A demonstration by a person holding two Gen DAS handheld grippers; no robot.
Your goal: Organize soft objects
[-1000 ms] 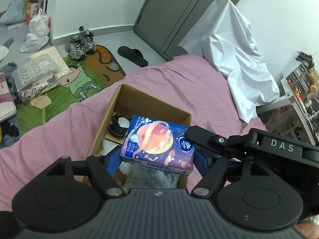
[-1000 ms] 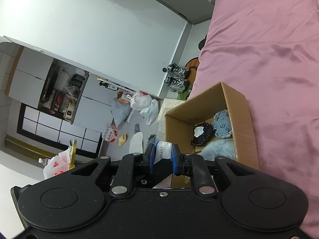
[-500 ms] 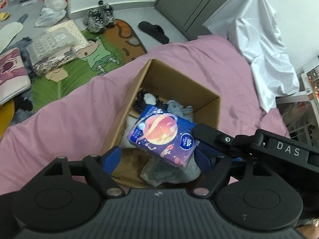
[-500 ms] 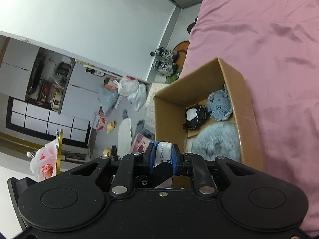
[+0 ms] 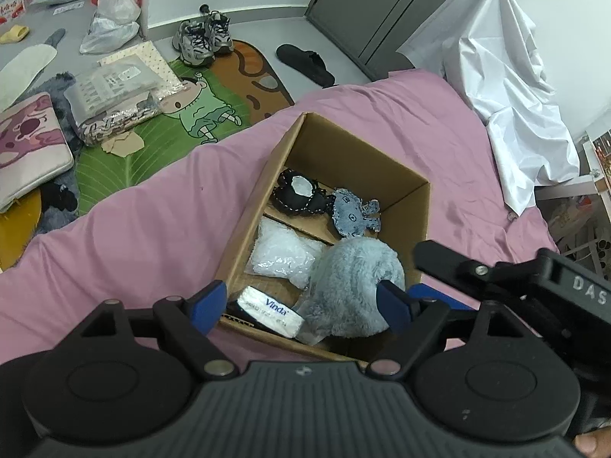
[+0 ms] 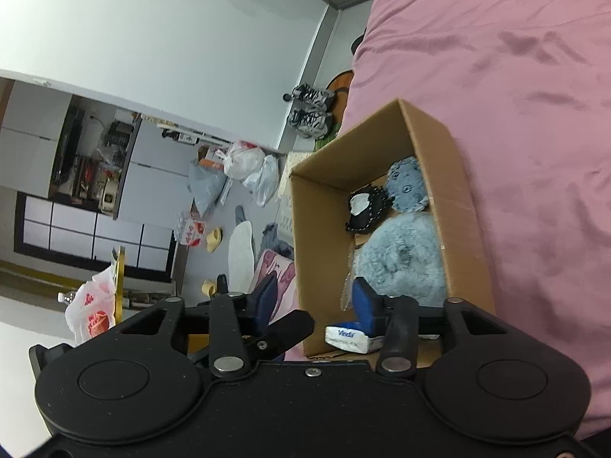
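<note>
A cardboard box [image 5: 404,225] stands on the pink bed [image 5: 152,221]. Inside it lie a fluffy blue plush [image 5: 355,290], a small denim toy [image 5: 351,212], a black pouch [image 5: 299,192], a clear plastic bag [image 5: 284,252] and the Vinda tissue pack [image 5: 269,311] at the near end. My left gripper [image 5: 301,305] is open and empty just above the near rim. My right gripper [image 6: 315,307] is open and empty over the same end; the tissue pack [image 6: 353,337], the box [image 6: 450,175] and the plush [image 6: 401,259] show there too.
A white sheet [image 5: 508,76] is draped over something at the bed's far right. On the floor to the left lie a green cartoon mat [image 5: 183,114], sneakers [image 5: 202,36], a black slipper [image 5: 305,63], packages [image 5: 110,95] and plastic bags [image 5: 114,19].
Both grippers opened and let go of the tissue pack, which now lies in the near end of the box. The left camera drew closer over the box.
</note>
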